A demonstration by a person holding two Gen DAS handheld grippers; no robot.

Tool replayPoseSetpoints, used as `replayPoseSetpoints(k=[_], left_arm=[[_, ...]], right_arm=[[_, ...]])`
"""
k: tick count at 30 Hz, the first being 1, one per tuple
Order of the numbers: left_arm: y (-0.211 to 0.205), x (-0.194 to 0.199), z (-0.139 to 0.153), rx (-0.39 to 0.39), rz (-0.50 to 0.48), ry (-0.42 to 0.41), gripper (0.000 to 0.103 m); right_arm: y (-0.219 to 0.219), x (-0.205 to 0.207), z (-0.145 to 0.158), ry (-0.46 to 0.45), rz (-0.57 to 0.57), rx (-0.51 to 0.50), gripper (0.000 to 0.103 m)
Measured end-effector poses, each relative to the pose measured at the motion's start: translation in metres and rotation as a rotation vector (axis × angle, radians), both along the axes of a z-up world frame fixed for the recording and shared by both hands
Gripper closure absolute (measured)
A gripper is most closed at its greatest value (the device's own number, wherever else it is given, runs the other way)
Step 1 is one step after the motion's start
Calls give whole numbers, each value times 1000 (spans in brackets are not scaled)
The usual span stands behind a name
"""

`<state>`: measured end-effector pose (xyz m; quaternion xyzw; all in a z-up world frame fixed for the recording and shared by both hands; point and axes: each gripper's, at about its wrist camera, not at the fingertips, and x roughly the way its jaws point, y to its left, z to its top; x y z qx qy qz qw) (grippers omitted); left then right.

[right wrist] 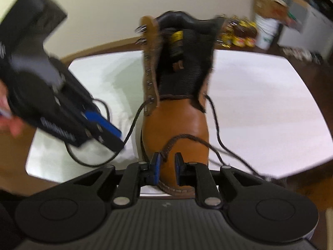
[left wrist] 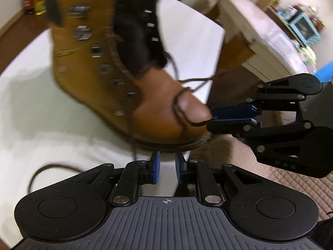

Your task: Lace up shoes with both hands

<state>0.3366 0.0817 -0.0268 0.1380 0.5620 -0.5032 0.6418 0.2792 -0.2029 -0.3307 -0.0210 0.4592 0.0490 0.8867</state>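
Note:
A tan boot (left wrist: pixel 100 62) with a black tongue stands on the white table (left wrist: pixel 31 104). Its dark brown lace (left wrist: pixel 179 104) is threaded through the lowest eyelets only, and one loop lies over the toe. My left gripper (left wrist: pixel 167 162) is open and empty just off the sole's edge. My right gripper (left wrist: pixel 211 118) points at the toe from the right. In the right wrist view it (right wrist: pixel 167 162) is open over the toe of the boot (right wrist: pixel 179 120), the lace (right wrist: pixel 183 136) loop ending beside its left pad. The left gripper (right wrist: pixel 119 140) hangs left of the boot.
A loose lace end (left wrist: pixel 41 173) curls on the table (right wrist: pixel 260 93) at the left. A white side table (left wrist: pixel 260 37) with a teal box (left wrist: pixel 303 27) stands to the right. Bottles (right wrist: pixel 239 33) and a white bucket (right wrist: pixel 266 31) line the far wall. A hand (right wrist: pixel 8 120) holds the left gripper.

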Motion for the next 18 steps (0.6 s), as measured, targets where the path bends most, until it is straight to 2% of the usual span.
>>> replayPoseSetpoints(k=[2,6,9,13,18], left_arm=[[-1,0,-3,3,-9,8,87],[7,2,-7,16,-19,1,87],[12,2,-6,16,-36,-23,87],[7,-3,-11,-10,-48,-4,86],[-7,-13,-21,-9,-63,-13,86]], right_arm=[[-6,-4,6,11,-50,99,85],[-10,-5,7,16,-112,214,85],[-15,-3,7,8,-201,244,85],[-36,-2,4,2,-345,304,85],[-47,-5,-1,24,-382,309,85]])
